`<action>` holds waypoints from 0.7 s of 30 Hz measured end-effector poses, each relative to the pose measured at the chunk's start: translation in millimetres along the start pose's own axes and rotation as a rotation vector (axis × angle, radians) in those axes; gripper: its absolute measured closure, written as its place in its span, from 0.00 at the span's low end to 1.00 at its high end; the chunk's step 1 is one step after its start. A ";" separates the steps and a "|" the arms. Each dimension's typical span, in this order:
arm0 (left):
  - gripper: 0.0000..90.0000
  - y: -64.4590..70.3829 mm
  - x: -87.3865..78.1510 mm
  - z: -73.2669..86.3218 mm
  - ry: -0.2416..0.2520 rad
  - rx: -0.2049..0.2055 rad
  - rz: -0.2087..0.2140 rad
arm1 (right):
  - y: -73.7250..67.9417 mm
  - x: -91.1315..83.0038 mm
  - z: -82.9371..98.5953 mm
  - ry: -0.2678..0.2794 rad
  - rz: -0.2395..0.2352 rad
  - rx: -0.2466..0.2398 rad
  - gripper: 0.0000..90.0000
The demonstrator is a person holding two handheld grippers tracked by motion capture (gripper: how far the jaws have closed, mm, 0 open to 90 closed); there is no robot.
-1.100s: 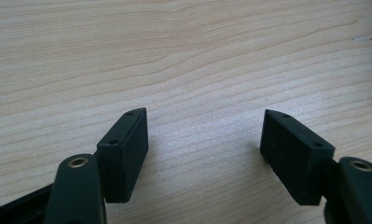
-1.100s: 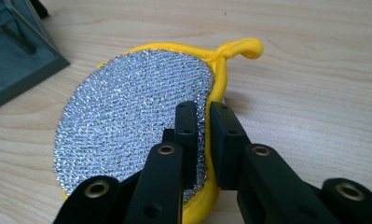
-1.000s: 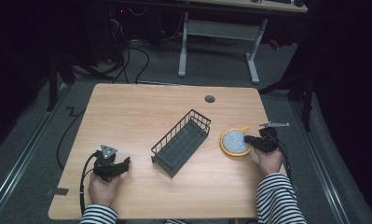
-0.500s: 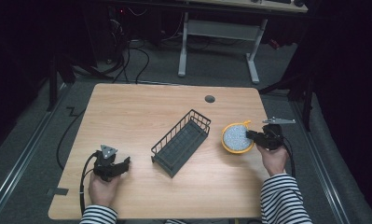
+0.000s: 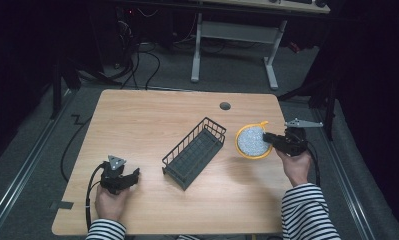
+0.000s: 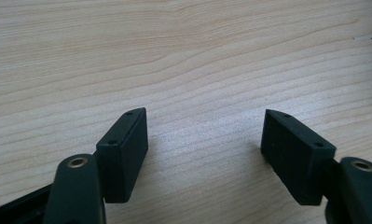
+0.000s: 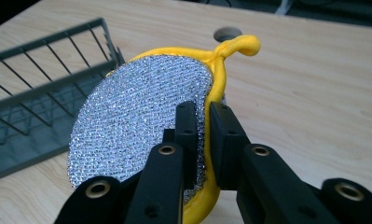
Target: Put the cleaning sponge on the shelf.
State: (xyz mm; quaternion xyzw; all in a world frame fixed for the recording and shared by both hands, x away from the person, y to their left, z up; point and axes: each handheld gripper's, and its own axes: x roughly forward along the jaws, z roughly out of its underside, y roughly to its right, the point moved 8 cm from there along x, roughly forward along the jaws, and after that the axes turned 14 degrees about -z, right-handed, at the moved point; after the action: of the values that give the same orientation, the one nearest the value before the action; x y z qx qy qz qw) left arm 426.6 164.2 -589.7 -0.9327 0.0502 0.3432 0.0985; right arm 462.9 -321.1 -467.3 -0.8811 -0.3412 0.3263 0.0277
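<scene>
Scourer (image 7: 141,116), yellow-rimmed, is pinched at its edge by the right tool (image 7: 202,122) beside the basket (image 5: 194,152); left tool (image 6: 204,154) rests wide open and empty on the bench (image 5: 152,120).

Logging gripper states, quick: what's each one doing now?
Left gripper: open, empty, over bare table.
Right gripper: shut on the yellow-rimmed silver scouring pad.

Dim lab, wooden desk (image 5: 152,115), floor cables (image 5: 137,60)
</scene>
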 end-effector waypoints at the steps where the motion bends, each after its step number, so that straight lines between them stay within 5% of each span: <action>1: 0.36 0.0 0.0 0.0 0.000 0.000 0.000 | -3.0 -0.7 -3.4 0.006 -0.005 -0.011 0.92; 9: 0.36 0.0 0.0 0.0 -0.001 0.000 0.000 | -32.4 6.8 -32.5 0.043 -0.084 -0.074 0.92; 21: 0.36 0.0 0.0 0.0 0.000 0.001 -0.001 | -77.0 59.3 -73.1 0.011 -0.177 -0.128 0.92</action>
State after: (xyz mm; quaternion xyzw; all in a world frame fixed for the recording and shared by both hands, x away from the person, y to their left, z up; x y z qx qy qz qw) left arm 426.6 164.2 -589.7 -0.9327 0.0499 0.3433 0.0989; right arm 494.2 -212.7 -422.0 -0.8492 -0.4377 0.2952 0.0022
